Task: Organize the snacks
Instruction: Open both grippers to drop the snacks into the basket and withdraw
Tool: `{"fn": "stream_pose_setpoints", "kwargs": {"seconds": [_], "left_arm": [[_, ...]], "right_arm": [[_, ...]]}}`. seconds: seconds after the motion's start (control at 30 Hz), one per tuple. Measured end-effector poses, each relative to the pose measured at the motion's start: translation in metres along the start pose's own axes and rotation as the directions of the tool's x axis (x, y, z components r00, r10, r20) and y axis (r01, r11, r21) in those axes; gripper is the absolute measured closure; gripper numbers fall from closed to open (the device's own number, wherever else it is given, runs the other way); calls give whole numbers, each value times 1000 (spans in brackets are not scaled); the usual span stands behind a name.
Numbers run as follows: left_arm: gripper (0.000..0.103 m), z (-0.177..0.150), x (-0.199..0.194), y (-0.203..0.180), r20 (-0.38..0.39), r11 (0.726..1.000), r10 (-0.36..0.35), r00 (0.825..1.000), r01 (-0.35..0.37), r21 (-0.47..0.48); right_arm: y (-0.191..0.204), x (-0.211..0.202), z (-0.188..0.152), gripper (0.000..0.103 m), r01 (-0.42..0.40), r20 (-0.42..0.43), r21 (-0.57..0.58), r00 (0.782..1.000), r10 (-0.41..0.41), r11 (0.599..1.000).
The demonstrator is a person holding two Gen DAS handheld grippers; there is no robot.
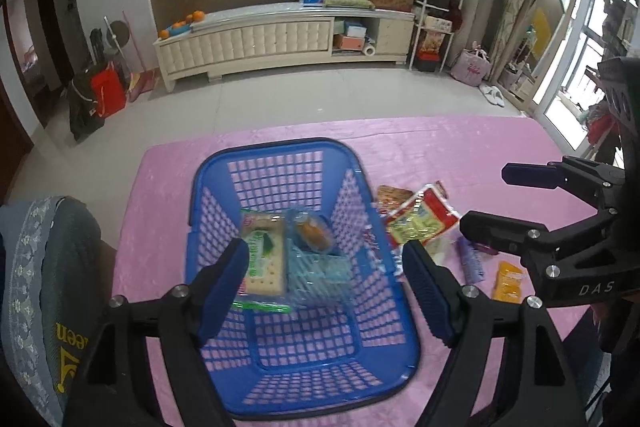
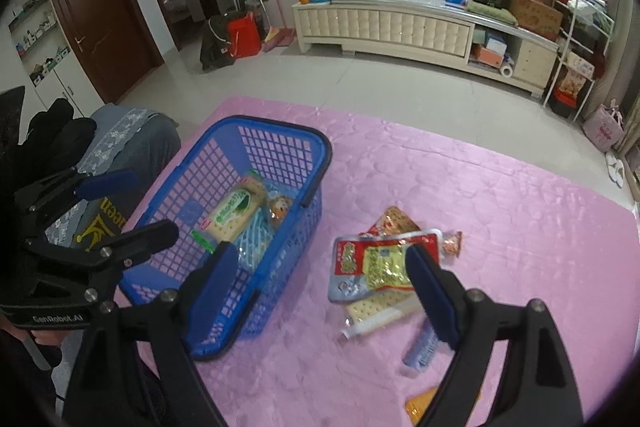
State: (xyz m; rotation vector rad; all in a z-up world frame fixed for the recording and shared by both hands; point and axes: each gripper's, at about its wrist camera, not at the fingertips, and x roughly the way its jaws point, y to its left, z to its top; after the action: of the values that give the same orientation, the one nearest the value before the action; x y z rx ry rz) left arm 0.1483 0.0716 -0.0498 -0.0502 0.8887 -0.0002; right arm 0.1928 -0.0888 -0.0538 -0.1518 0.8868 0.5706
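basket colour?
Blue, an open lattice basket on the pink cloth. Shows best in the right wrist view.

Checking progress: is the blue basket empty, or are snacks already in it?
Not empty: the blue basket holds a cracker packet and other wrapped snacks.

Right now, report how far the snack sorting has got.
Done: a cracker pack, a small cake and a clear blue pack lie in the basket. In hand: nothing; both the left claw and right claw are open. Left: the red-and-yellow packet and other snacks on the pink cloth.
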Motion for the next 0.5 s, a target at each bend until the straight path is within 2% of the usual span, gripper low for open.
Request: {"fn": "stream_pose_setpoints", "kwargs": {"seconds": [0.27, 0.5], "left_arm": [[24, 2, -6, -53, 18, 997, -39, 999, 37, 75], [24, -4, 12, -101, -8, 989, -85, 996, 85, 122]], "right_arm": [[-31, -32, -26, 15, 33, 19, 34, 999, -33, 999], [-69, -44, -57, 15, 62, 7, 96, 998, -63, 994]]}}
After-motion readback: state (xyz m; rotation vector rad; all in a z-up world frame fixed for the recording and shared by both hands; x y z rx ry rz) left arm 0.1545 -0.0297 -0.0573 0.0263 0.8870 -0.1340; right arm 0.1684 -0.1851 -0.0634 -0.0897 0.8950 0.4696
